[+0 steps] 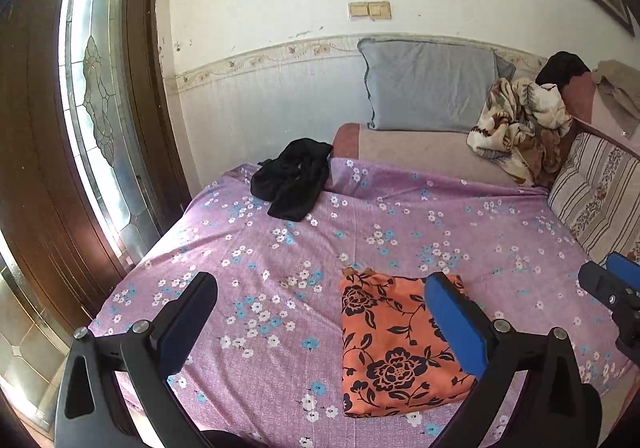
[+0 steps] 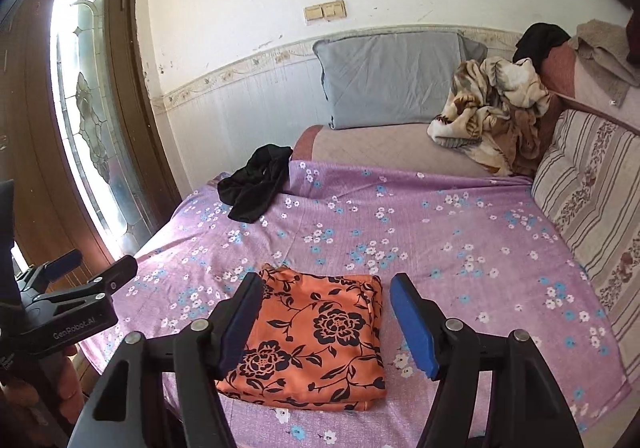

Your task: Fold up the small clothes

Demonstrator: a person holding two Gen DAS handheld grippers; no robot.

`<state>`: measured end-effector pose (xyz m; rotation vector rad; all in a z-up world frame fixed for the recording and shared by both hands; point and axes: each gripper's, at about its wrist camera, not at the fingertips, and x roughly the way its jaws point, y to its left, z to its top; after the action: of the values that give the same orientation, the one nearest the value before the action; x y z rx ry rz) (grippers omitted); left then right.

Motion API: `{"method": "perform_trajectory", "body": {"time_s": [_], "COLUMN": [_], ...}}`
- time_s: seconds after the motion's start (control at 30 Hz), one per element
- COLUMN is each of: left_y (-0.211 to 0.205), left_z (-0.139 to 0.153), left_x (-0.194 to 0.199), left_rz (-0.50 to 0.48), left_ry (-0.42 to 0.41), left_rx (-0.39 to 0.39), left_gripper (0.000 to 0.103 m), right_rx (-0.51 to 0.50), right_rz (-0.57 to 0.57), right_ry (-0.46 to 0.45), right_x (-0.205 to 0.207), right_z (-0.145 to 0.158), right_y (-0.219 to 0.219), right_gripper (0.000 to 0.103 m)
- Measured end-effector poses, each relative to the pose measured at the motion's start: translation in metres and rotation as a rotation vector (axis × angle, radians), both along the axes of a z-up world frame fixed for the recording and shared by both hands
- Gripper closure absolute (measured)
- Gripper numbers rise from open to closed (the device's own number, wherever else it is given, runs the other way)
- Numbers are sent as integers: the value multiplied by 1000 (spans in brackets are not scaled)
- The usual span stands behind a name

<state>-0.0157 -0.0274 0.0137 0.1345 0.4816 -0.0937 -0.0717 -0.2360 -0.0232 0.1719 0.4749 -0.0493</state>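
An orange cloth with black flowers (image 1: 396,344) (image 2: 316,336) lies folded into a neat rectangle on the purple flowered sheet (image 1: 400,224) (image 2: 440,232). A crumpled black garment (image 1: 292,180) (image 2: 256,182) sits at the sheet's far left corner. My left gripper (image 1: 322,288) hangs open above the bed, to the left of the folded cloth, with nothing between its fingers. Above the folded cloth my right gripper (image 2: 326,284) is open and holds nothing. Each gripper also shows at the edge of the other's view: the right gripper (image 1: 612,284) and the left gripper (image 2: 92,268).
A grey pillow (image 1: 428,84) leans on the far wall, beside a heaped brown-and-cream blanket (image 1: 520,124). A striped cushion (image 2: 592,184) lines the right side. A wooden door with leaded glass (image 1: 96,96) stands left of the bed's edge.
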Motion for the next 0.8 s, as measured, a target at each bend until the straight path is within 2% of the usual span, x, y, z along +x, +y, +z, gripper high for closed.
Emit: {"method": "perform_trajectory", "body": {"time_s": [0.17,0.27,0.43,0.53,0.63,0.8], "left_y": [3,6,10,14,18,23], "left_z": [31,42,52,58,64,73], "left_x": [-27,-40,-52,-59,-67,-71], "left_rz": [-25,-7,31,44,50,26], "left_ry": [-54,-81,-100,-113,-136,-126], "left_rx": [-21,-8,28,35,36,0], "left_gripper": [0,0,0,0,0,0], "right_rx": [-80,-101,-96,-87,-77,-67], "right_rz": [-9,-7,-36,-66,-100,-112], "right_ry": [-11,5,-7,-19,-54,-47], "right_x": [-23,-33,-50,-58,-65,-64], "right_z": [20,23,30,37,42,46], "right_y": [18,23,22,22,21,23], "right_gripper": [32,32,32,27,20,20]}}
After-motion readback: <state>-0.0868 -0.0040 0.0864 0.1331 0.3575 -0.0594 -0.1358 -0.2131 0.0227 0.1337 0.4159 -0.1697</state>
